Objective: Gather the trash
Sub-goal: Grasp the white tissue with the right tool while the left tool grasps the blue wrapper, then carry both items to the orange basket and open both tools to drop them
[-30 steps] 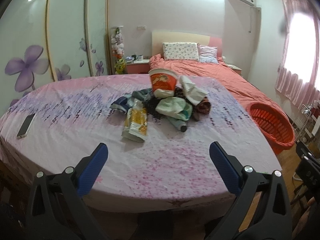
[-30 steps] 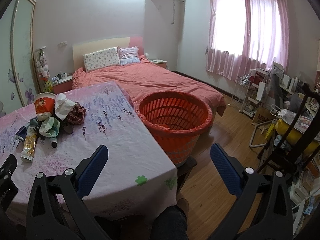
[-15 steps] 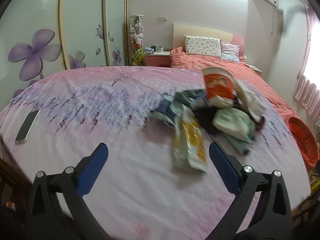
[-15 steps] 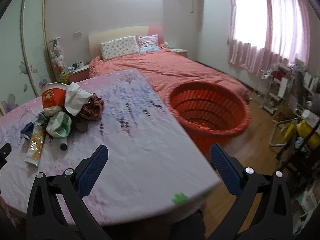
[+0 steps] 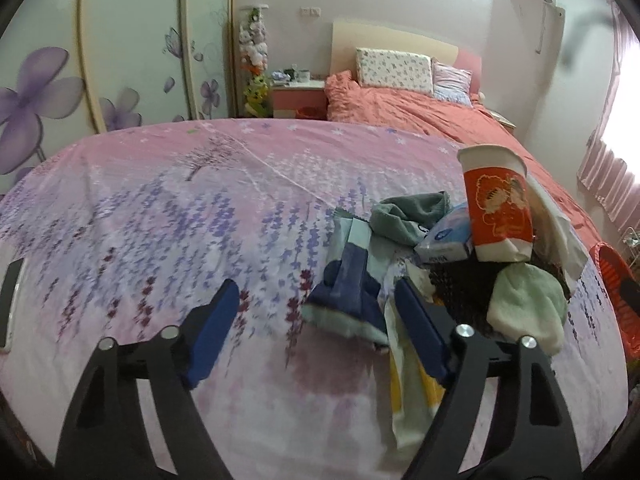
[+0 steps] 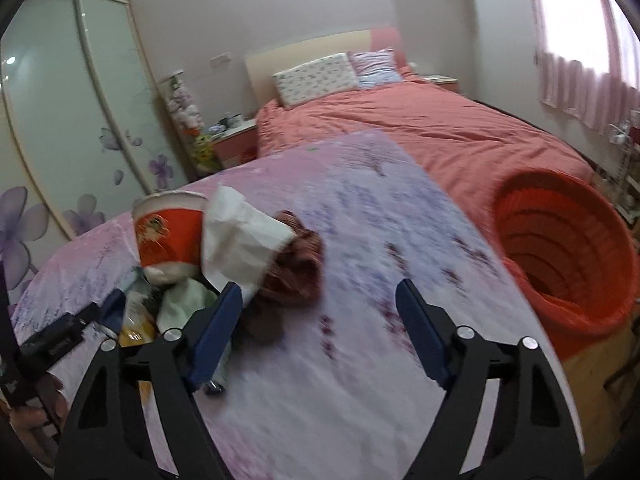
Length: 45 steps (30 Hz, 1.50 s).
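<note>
Left gripper [image 5: 316,320]: jaws spread wide and holding nothing, low over the pink floral cloth [image 5: 168,216] on the table. Its right-side finger lies over the yellow-and-white packet [image 5: 412,396]; whether it touches the packet cannot be told.
Between the left fingers: a blue-and-pale wrapper [image 5: 348,292] at the near-left edge of the trash pile.
Right gripper [image 6: 320,320]: jaws spread wide, empty, over the same cloth. Its left-side finger sits in front of the near edge of the pile, beside a reddish-brown crumpled rag [image 6: 296,272].
Trash pile: heaped on the cloth. A red-and-white paper cup [image 5: 496,204] stands tilted at the top, a white crumpled paper [image 6: 240,240] leans against it, a pale green cloth [image 5: 528,304] lies below it, and a blue-white packet [image 5: 448,236] and a grey-green rag [image 5: 408,216] lie to the cup's left.
Orange basket [image 6: 568,256]: on the floor just beside the table's right edge, well apart from the pile.
Phone [image 5: 10,304]: flat near the cloth's left edge.
Background: bed with coral cover [image 6: 420,128] behind the table.
</note>
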Tool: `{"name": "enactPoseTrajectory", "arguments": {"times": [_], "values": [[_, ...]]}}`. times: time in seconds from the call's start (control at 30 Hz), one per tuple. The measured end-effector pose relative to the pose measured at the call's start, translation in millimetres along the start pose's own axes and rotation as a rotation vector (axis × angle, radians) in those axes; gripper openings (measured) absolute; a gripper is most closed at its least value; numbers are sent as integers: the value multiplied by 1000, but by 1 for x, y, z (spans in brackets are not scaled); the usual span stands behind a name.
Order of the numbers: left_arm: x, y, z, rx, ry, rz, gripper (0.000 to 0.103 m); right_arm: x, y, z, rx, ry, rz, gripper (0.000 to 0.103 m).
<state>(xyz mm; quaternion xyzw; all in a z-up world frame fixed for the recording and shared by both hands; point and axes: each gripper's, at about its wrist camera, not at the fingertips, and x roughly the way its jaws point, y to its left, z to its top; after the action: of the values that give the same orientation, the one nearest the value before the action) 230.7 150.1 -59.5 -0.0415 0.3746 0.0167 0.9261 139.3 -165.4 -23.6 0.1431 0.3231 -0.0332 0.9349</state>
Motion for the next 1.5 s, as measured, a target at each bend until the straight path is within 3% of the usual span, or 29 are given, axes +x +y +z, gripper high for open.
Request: {"name": "enactPoseTrajectory", "arguments": {"times": [0.23,0.4,0.53,0.63,0.8,1.13,1.5], "values": [[28,-4,8,21,58,-55,65,39,36,18,-53,19,55,71],[44,-10,7,40,98,-72,53,66,51,21,-78,63,55,69],[55,-8,6,31,126,-99,40,74,57,19,-101,95,33,49],[54,-5,5,25,125,-113,34,71,52,17,-85,92,39,41],[47,3,3,5,106,-110,32,60,42,21,-48,81,65,35],[7,15,12,-20,36,-76,32,31,32,28,-44,26,77,34],[-49,-3,29,-5,-51,-83,32,-12,13,34,-26,-52,77,34]]}}
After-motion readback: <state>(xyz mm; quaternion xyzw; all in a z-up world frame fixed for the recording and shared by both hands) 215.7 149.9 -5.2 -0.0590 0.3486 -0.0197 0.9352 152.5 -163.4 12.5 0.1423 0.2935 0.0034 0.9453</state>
